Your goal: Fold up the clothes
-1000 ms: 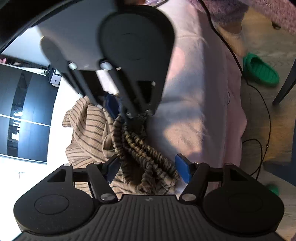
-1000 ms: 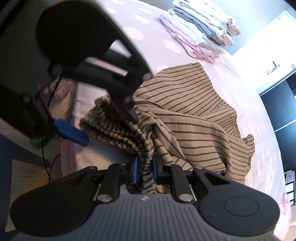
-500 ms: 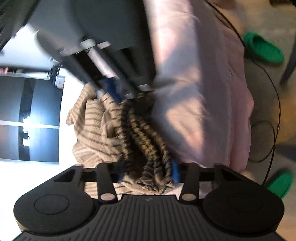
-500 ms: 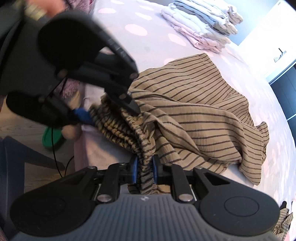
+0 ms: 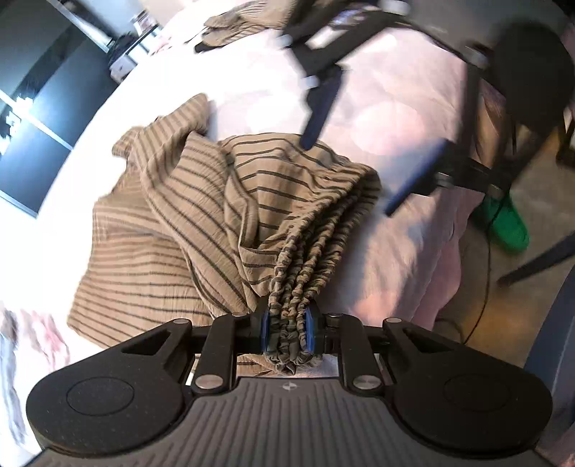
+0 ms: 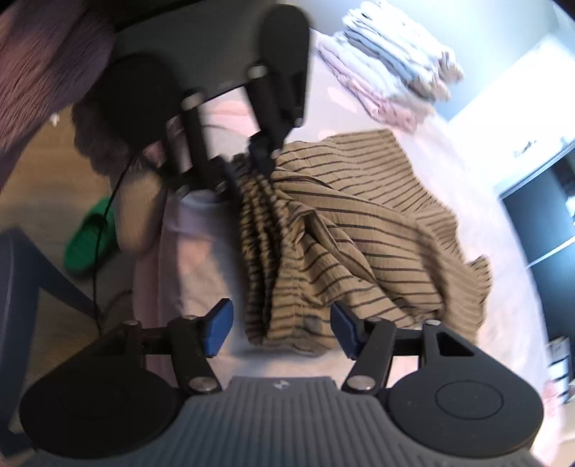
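Tan striped shorts [image 5: 222, 201] lie bunched on a pale pink bed [image 5: 388, 118]. My left gripper [image 5: 287, 332] is shut on the gathered elastic waistband [image 5: 305, 273], which fills the gap between the blue pads. My right gripper [image 6: 280, 328] is open, its blue pads either side of the hanging waistband end [image 6: 287, 323] without touching it. In the right wrist view the left gripper [image 6: 248, 169] holds the far end of the waistband. In the left wrist view the right gripper [image 5: 363, 143] hovers open above the shorts, blurred.
A stack of folded clothes [image 6: 391, 82] sits at the far side of the bed. Another striped garment [image 5: 248, 21] lies farther off. Green slippers [image 5: 506, 222] and a black cable [image 5: 485, 280] are on the wooden floor beside the bed edge. A dark cabinet [image 5: 32, 118] stands beyond.
My left gripper closed on the waistband. My right gripper let go of it, opened and drew back. Both views swung; the shorts now hang from the left gripper only.
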Demonstrator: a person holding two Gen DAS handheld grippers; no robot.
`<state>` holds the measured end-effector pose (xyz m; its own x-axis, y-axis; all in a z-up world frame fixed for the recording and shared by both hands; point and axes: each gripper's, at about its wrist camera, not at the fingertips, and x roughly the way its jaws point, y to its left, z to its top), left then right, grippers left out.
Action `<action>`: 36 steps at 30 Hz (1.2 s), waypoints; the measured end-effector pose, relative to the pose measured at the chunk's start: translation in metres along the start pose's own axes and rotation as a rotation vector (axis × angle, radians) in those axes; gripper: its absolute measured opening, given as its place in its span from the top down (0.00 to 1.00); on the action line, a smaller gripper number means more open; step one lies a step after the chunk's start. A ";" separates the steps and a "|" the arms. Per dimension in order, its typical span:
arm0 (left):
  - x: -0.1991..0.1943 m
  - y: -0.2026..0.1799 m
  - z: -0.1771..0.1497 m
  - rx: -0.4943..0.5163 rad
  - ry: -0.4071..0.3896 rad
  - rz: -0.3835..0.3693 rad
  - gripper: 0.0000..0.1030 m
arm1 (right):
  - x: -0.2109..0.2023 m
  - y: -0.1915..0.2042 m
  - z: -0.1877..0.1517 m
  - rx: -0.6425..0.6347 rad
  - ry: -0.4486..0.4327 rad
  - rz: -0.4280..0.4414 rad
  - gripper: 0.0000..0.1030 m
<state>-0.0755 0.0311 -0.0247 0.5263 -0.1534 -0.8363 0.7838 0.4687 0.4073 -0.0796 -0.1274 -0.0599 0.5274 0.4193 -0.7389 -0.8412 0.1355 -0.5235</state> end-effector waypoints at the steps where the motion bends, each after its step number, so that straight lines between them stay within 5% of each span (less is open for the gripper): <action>1: 0.000 0.004 0.000 -0.024 -0.001 -0.014 0.84 | 0.000 0.006 -0.001 -0.024 0.002 -0.020 0.37; 16: 0.003 0.025 -0.007 -0.216 -0.023 -0.122 0.85 | 0.023 0.066 0.001 -0.355 0.018 -0.246 0.38; 17: 0.002 0.025 -0.007 -0.217 -0.025 -0.123 0.86 | 0.026 0.067 0.000 -0.373 0.022 -0.265 0.42; 18: 0.001 0.025 -0.007 -0.217 -0.027 -0.125 0.86 | 0.028 0.067 0.000 -0.380 0.031 -0.275 0.58; 21: -0.001 0.025 -0.007 -0.207 -0.039 -0.130 0.86 | 0.030 0.056 0.001 -0.347 0.057 -0.311 0.74; 24: -0.007 0.023 -0.005 -0.181 -0.066 -0.109 0.86 | 0.015 0.036 0.007 -0.250 0.033 -0.352 0.81; 36: -0.136 0.092 0.064 -0.107 -0.298 -0.025 0.86 | -0.122 -0.093 0.045 -0.018 -0.052 -0.426 0.82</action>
<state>-0.0539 0.0391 0.1495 0.5929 -0.4072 -0.6948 0.7672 0.5479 0.3335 -0.0706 -0.1508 0.0983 0.8203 0.3740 -0.4327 -0.5468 0.2909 -0.7851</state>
